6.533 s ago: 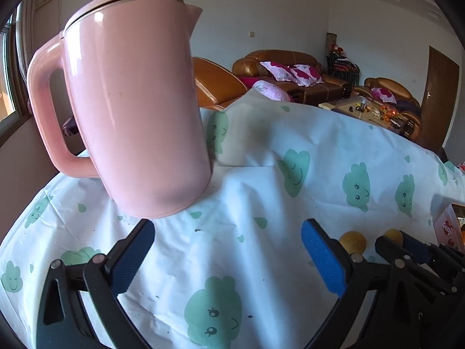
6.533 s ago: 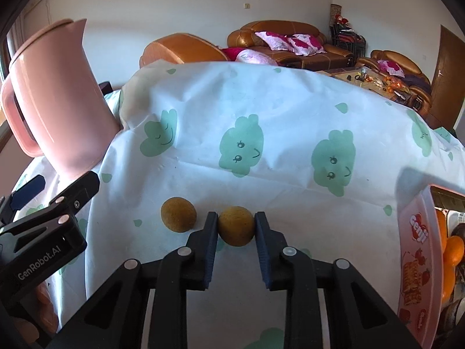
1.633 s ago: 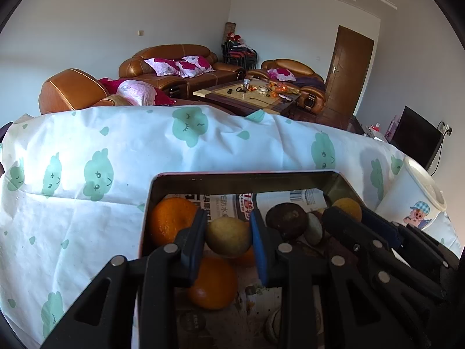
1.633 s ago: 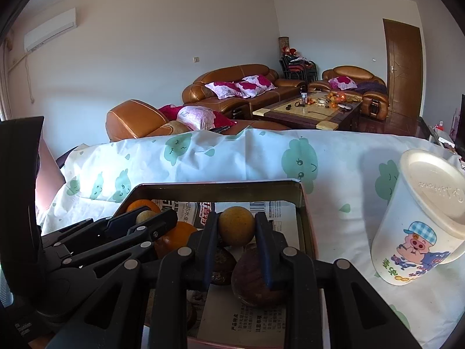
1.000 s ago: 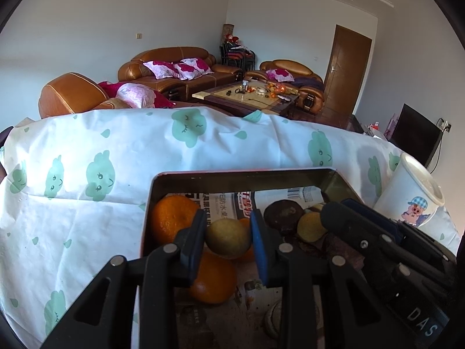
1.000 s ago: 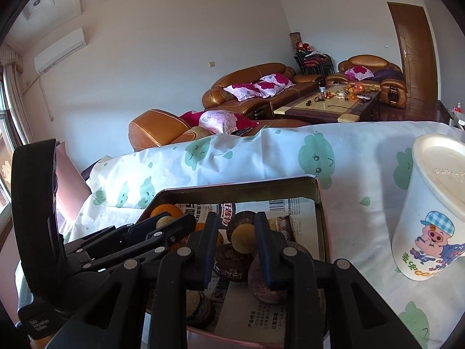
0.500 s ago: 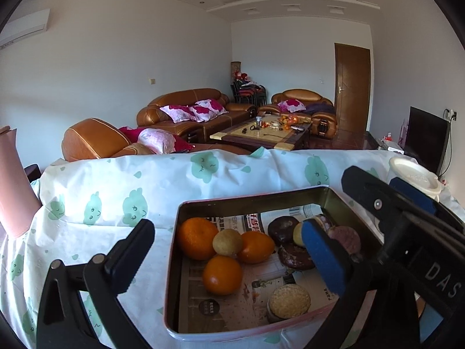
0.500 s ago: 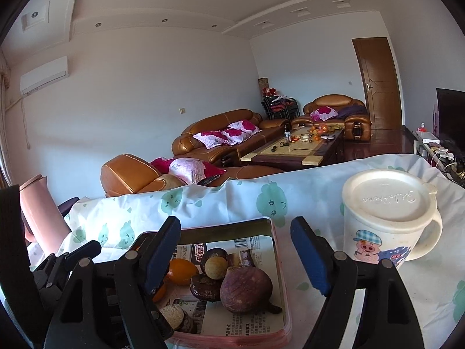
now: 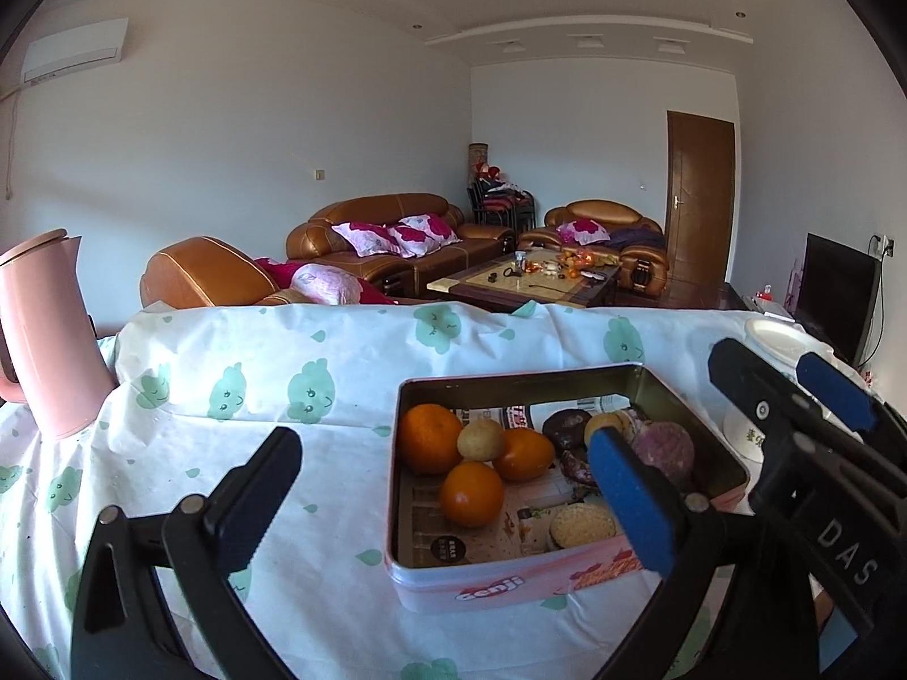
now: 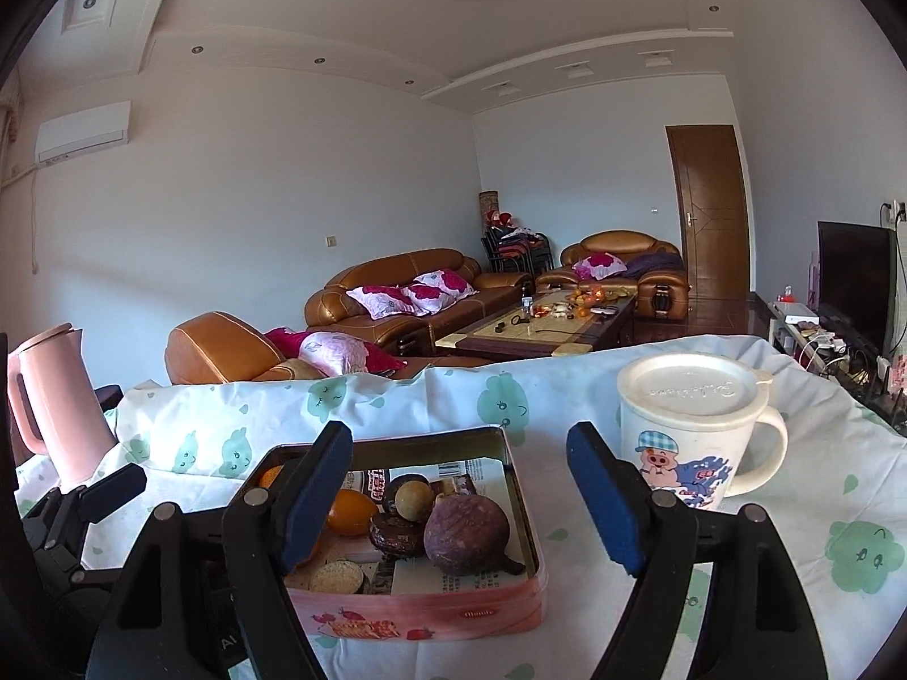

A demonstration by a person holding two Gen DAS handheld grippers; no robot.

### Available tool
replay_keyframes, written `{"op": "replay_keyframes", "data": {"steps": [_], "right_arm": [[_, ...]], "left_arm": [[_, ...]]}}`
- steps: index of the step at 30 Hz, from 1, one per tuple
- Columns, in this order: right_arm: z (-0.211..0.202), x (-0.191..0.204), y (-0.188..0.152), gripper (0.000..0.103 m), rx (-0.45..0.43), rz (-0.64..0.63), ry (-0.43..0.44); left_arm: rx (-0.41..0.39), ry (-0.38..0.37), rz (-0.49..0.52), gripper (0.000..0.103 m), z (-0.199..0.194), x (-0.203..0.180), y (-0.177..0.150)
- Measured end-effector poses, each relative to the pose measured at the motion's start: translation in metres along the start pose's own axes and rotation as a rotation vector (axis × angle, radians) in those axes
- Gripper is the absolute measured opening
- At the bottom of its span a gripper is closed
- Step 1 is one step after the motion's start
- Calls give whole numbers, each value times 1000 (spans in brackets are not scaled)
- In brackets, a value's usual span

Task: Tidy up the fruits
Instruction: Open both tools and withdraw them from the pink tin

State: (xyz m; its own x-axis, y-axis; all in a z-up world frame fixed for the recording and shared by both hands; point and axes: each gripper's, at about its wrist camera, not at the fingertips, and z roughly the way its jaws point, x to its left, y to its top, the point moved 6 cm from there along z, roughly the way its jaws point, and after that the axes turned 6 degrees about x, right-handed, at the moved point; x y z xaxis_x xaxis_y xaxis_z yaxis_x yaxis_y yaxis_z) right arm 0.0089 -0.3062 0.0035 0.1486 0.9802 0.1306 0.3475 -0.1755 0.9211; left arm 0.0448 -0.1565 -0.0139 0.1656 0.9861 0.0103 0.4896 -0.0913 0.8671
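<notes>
Above the tin [image 9: 567, 572], your left hand-held gripper [image 9: 448, 487] and right hand-held gripper [image 10: 459, 487] are now wide, empty; both small brown fruits [image 9: 480, 440] dropped inside, pulled back.

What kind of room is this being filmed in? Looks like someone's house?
Most likely a home living room. Brown leather sofas with floral cushions surround a coffee table, and a television stands at the right. In front, a table under a cloud-print cloth holds a tin of fruit.
</notes>
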Motion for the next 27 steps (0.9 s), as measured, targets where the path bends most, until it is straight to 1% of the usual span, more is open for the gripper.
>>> {"op": "replay_keyframes", "data": {"steps": [7, 13, 21, 23, 26, 27], "right_arm": [[-22, 4, -4, 80, -35, -28, -30], [-36, 4, -5, 80, -69, -25, -52], [-38, 1, -5, 80, -75, -3, -47], [-39, 2, -5, 80, -75, -4, -45], [-40, 2, -5, 80, -76, -6, -45], [-40, 2, -5, 80, -76, -5, -45]], "left_arm": [[-31, 11, 11, 103, -17, 2, -6], [-45, 13, 8, 103, -22, 5, -7], [-41, 22, 8, 103, -24, 6, -8], [-42, 37, 6, 103, -24, 8, -8], [-48, 31, 26, 103, -25, 5, -7], [-50, 41, 32, 103, -26, 3, -7]]}}
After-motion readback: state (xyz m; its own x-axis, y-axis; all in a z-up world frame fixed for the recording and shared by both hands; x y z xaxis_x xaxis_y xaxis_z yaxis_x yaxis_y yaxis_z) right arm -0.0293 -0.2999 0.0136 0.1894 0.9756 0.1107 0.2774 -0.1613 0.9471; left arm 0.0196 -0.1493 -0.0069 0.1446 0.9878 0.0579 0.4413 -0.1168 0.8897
